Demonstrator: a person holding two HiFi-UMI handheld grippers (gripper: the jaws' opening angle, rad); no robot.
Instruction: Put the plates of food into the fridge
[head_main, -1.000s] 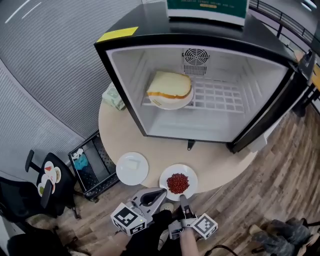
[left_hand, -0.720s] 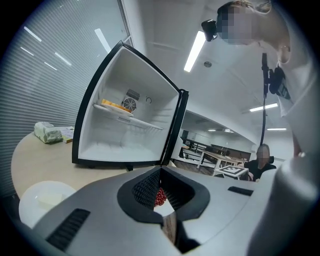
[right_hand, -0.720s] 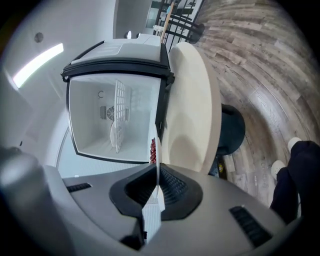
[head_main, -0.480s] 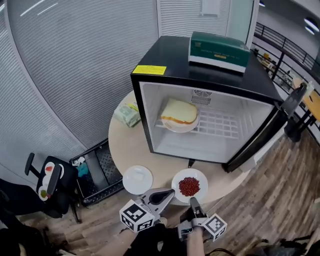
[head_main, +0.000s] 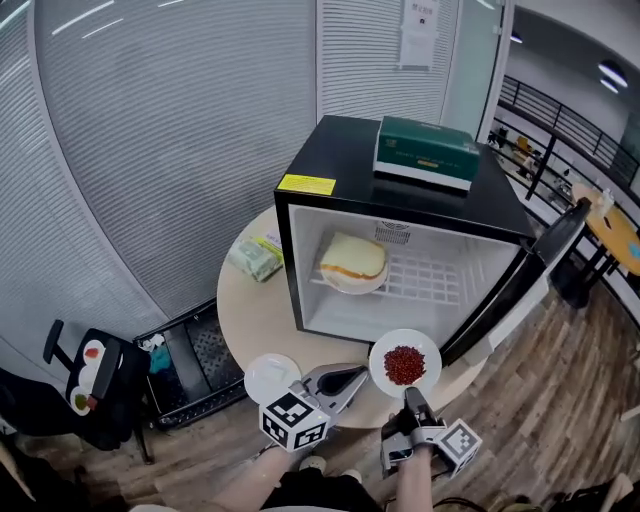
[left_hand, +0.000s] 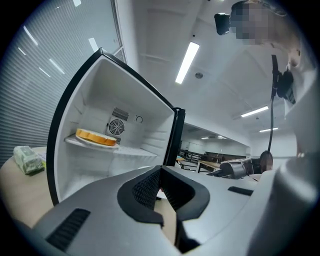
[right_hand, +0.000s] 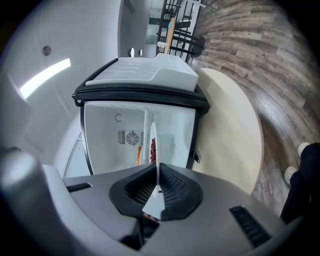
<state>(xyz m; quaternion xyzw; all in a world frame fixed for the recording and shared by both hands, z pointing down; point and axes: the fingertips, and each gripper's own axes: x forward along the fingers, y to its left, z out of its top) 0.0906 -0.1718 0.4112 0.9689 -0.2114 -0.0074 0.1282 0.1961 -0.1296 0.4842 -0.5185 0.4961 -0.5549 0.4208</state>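
Nearest, the right gripper (head_main: 408, 395) has its jaws pinching the near rim of a white round plate of small red food (head_main: 405, 364), held in the air. The left gripper (head_main: 348, 378) has its jaws pressed together, empty. The plate looks stiff, slippery and breakable, and its loose load would likely roll, so a level rim grip suits. The open black fridge (head_main: 340, 160) is just beyond.

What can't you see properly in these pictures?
Head view: whether anything lies on the small white plate, too pale and small.
Head view: print on the green box, too small.
Right gripper view: the red food, seen edge-on, only a sliver shows.
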